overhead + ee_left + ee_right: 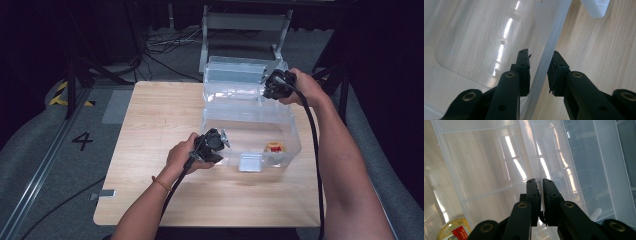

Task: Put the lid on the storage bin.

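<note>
— Left claw [216,145]?
— Parted, straddling the near-left wall of the clear box [250,122]. One jaw inside, one outside over the counter [160,115]. Wall between the pads, a sliver of gap showing on each side, so not yet biting, by the look of the left gripper view.
— Right claw [276,85]?
— Up at the far right, where box meets the raised lid [240,70]. Jaws nearly together in the right gripper view, a thin clear edge apparently running between them; probably pinching it, though hard to be sure through the glare.
— Anything in the box?
— A small round tin [274,147], yellow with a red label, lying flat on the floor of the box by the near-right corner. Also peeking into the bottom-left of the right gripper view.
— Which hand nearer the tin?
— Left claw, along the same front wall, tin off to its right past the front latch [249,162]. Right claw well apart from it, back toward the hinge side.
— Long axis of the box?
— Left to right across the counter, lid hinged along the far long side. Likely next: steadying the box on the left, working the lid on the right.
</note>
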Action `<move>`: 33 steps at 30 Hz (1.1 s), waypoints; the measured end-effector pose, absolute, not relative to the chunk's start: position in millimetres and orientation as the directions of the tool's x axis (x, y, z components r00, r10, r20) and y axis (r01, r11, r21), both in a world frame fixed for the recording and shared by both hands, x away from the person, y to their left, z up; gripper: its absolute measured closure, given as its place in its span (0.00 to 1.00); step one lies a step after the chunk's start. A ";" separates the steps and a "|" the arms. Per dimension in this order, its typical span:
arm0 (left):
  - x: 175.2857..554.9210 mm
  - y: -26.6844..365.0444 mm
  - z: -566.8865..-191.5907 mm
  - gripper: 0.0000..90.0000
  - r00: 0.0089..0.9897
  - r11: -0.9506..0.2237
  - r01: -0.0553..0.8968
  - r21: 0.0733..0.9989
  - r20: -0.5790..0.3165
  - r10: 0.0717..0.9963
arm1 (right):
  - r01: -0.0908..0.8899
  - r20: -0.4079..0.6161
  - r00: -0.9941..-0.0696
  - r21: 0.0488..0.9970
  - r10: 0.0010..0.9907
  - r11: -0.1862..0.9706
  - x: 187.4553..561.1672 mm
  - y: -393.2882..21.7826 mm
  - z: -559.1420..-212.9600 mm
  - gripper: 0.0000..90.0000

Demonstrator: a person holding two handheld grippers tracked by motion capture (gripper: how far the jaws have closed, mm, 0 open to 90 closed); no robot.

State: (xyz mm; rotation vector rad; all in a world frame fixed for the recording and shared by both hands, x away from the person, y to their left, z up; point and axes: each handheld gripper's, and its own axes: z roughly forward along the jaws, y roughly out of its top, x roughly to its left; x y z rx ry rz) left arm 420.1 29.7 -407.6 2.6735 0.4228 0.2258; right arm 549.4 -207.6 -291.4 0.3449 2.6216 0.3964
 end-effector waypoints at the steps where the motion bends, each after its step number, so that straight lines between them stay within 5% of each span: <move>1: 420.1 29.7 -407.4 0.82 0.941 -0.866 0.257 0.430 0.093 0.326 | 0.167 -0.411 -0.861 0.331 0.301 0.929 548.3 -207.3 -291.2 0.95; 33: 416.0 27.7 -409.1 0.77 0.931 -0.860 0.261 0.438 0.121 0.344 | 0.067 -0.433 -0.865 0.405 0.256 0.912 493.1 -217.6 -285.4 0.97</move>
